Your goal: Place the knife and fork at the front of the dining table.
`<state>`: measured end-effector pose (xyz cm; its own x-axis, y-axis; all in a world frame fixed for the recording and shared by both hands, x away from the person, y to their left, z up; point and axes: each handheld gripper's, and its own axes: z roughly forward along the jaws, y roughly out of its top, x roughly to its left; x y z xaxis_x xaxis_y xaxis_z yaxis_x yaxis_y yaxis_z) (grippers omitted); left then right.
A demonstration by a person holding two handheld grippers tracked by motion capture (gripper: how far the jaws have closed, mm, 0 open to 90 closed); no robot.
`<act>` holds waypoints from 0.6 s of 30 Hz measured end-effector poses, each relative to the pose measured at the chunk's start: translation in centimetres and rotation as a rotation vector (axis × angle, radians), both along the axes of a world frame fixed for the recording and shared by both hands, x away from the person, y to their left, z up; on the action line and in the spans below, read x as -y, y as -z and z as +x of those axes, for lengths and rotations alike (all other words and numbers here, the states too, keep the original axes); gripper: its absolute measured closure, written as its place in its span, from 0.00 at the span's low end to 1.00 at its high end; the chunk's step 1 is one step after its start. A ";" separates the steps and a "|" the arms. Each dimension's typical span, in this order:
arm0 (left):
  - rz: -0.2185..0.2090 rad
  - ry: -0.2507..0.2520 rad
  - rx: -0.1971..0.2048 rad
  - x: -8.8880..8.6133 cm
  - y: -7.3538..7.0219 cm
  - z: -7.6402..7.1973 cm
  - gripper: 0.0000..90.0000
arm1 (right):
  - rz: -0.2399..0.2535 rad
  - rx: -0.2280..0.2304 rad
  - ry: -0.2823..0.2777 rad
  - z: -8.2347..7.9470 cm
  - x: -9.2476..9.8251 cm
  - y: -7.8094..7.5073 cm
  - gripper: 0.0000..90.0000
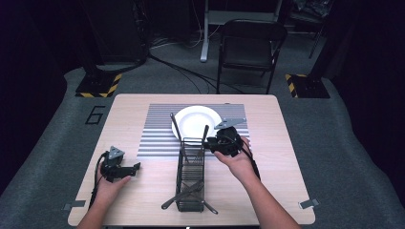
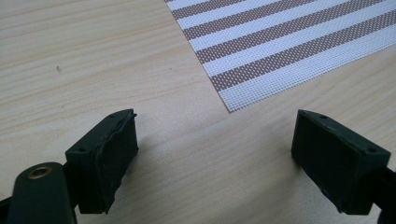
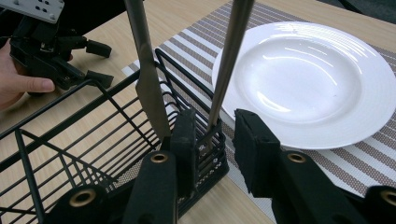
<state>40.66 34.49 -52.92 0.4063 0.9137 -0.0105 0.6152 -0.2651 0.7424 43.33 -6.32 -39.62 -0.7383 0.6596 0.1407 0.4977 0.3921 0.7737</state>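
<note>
A black wire cutlery basket (image 1: 191,176) (image 3: 70,140) stands mid-table, its far end on a striped placemat (image 1: 157,138) (image 2: 280,42). A knife (image 1: 175,126) (image 3: 147,79) and a fork (image 1: 205,133) (image 3: 229,60) lean upright in that far end. My right gripper (image 1: 210,143) (image 3: 215,130) reaches the basket's far right corner, and the fork's neck stands between its jaws with a gap on the right side. A white plate (image 1: 196,121) (image 3: 317,79) lies just behind. My left gripper (image 1: 136,167) (image 2: 215,154) (image 3: 99,63) rests open on bare wood beside the placemat's corner.
More cutlery (image 1: 184,193) lies crossed in the basket's near end. A folding chair (image 1: 250,45) stands on the floor beyond the table's far edge (image 1: 196,95). Bare wood (image 2: 93,56) spreads left of the placemat.
</note>
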 end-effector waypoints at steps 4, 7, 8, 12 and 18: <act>0.002 0.002 -0.001 0.0 0.0 0.0 0.16 | 0.003 0.010 -0.005 0.2 -0.4 0.1 0.78; 0.003 0.004 -0.002 0.0 0.0 0.0 0.16 | -0.002 0.014 -0.005 0.3 -0.9 0.1 0.80; 0.003 0.005 -0.001 0.0 0.0 0.0 0.16 | -0.005 0.017 -0.005 0.3 -1.0 0.1 0.80; 0.003 0.006 -0.001 0.0 0.0 0.0 0.16 | -0.015 0.026 0.002 0.3 -1.2 0.2 0.84; 0.001 0.005 0.000 0.0 0.0 0.0 0.16 | -0.015 0.030 0.001 0.5 -1.2 0.2 0.87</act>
